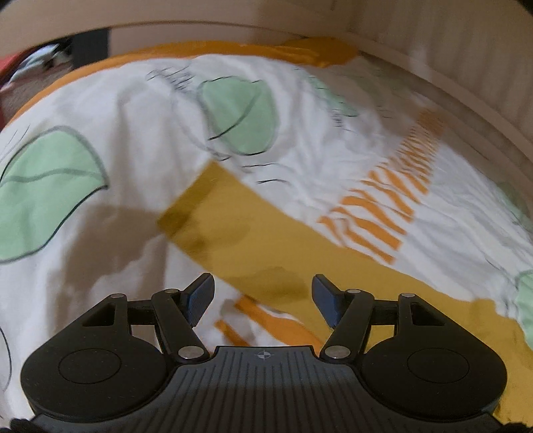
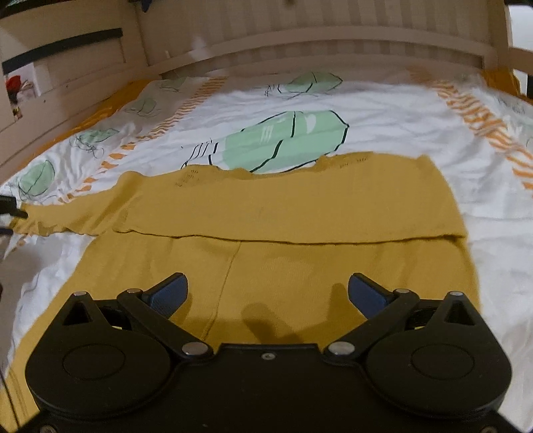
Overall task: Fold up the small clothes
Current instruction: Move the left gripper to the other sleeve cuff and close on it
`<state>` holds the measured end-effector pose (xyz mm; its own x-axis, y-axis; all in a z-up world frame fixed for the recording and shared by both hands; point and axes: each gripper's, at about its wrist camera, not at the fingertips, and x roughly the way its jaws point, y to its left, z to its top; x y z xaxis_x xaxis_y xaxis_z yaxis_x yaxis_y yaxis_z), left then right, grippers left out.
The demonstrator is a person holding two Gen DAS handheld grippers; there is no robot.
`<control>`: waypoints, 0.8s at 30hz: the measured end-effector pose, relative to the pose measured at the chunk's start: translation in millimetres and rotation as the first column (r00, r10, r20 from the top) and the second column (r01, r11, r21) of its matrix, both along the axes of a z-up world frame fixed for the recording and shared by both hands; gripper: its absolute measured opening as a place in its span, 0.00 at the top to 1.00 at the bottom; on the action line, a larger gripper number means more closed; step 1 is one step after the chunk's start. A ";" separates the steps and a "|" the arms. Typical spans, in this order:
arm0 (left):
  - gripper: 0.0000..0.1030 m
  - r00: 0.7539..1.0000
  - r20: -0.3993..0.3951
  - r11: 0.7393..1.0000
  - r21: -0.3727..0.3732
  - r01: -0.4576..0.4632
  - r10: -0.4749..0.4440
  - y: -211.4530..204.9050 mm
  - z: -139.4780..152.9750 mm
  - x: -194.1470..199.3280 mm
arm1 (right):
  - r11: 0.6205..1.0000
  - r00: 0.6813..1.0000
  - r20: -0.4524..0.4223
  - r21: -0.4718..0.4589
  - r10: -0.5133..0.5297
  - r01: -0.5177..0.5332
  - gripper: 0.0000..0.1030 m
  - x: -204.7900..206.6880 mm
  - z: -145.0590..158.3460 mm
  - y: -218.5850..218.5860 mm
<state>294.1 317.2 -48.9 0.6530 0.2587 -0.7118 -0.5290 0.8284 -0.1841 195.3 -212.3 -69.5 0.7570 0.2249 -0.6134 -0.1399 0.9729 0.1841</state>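
A home bedroom: a bed (image 2: 383, 110) covered with a white sheet (image 2: 399, 133) printed with green shapes and orange stripes, a slatted pale wooden headboard (image 2: 316, 23) behind it, and pale wooden furniture (image 2: 66, 76) to the left in the right wrist view.

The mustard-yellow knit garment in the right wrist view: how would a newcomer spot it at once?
Start at the white bedsheet with green leaf prints covering the bed. The mustard-yellow knit garment lies flat across its near half, one part folded over the rest. It is the only plain, unprinted fabric there, with one sleeve trailing left.
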 end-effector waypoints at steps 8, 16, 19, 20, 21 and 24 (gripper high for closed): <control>0.39 0.996 0.037 0.995 -0.054 -0.084 0.086 22.6 -17.6 5.1 | 1.000 0.999 0.037 0.014 0.009 -0.010 0.01 -1.0 3.5 9.8; 0.48 0.988 0.104 0.989 -0.110 -0.100 0.111 40.4 -23.2 18.3 | 0.999 0.999 0.042 0.032 0.028 -0.030 0.01 4.5 2.1 21.0; 0.94 0.990 0.102 0.993 -0.079 -0.088 0.096 36.9 -20.8 25.0 | 0.999 0.999 0.037 0.038 0.026 -0.027 0.01 4.3 1.0 22.5; 0.94 0.991 0.110 0.994 -0.080 -0.072 0.080 34.0 -18.4 26.6 | 0.999 0.999 0.035 0.035 0.026 -0.027 0.01 4.4 0.9 22.5; 0.94 0.990 0.126 0.996 -0.069 -0.056 0.064 30.0 -14.7 27.6 | 0.999 0.999 0.032 0.031 0.027 -0.028 0.01 4.8 1.0 22.8; 0.94 0.987 0.163 1.000 -0.006 0.015 -0.014 6.9 6.7 27.1 | 0.999 0.999 0.030 0.029 0.026 -0.026 0.01 5.1 2.7 21.5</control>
